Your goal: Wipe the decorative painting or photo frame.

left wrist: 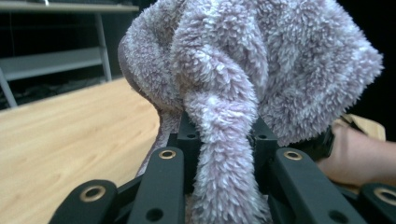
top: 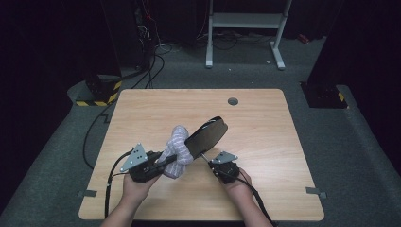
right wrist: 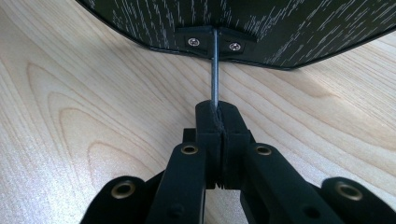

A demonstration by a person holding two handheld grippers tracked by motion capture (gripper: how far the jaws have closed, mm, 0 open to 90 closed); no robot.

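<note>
Above the table (top: 265,142), left jaws pinch the fluffy cloth (left wrist: 243,84); right jaws clamp the paddle's thin rod (right wrist: 215,70).

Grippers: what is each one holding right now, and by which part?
The left gripper pinches a twisted fold of the fluffy cloth. The right gripper is shut on the thin metal rod of the black paddle.

Wooden table (top: 265,127) (light grain) bears fuzzy cloth (top: 176,158).
</note>
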